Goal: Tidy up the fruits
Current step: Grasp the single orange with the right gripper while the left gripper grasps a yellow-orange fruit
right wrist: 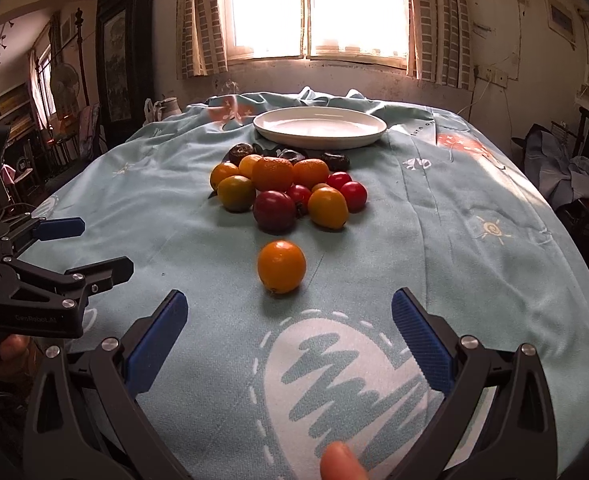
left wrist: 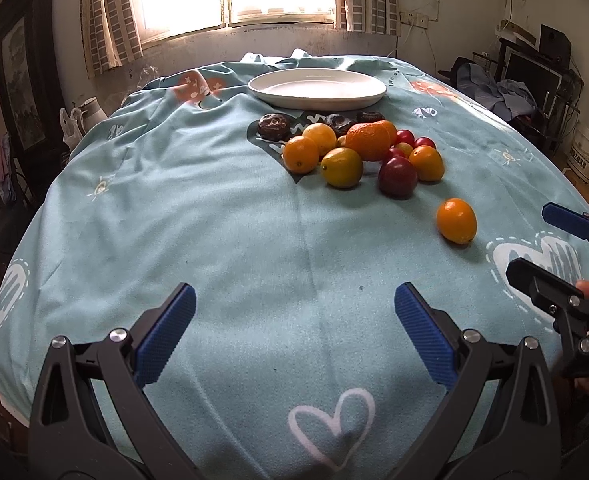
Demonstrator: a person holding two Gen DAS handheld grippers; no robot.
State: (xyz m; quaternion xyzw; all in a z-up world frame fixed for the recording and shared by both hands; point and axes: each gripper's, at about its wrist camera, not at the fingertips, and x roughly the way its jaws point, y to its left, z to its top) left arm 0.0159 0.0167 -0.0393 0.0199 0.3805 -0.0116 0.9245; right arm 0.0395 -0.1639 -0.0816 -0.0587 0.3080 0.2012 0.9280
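Crowding together just before the white oval ceramic plate (right wrist: pixel 319 127), the heaped small fruits (right wrist: pixel 282 192) hide one another, and the dark wrinkled ones at the back are hard to identify. That plate holds nothing. Left of the plate and nearer the camera, the left gripper (left wrist: pixel 294 322) hovers spread wide over the pale blue patterned tablecloth (left wrist: pixel 214 200). One lone round orange fruit (right wrist: pixel 281 266) lies nearer than the heap, just beyond the spread, unloaded right gripper (right wrist: pixel 288 330).

1. Table, covered by teal cloth (left wrist: pixel 214 200) with heart prints.
2. White plate (left wrist: pixel 316 89) at far end, empty.
3. Fruit pile (left wrist: pixel 358 152) just nearer than plate.
4. Lone orange fruit (right wrist: pixel 281 266) nearer still, apart from pile.
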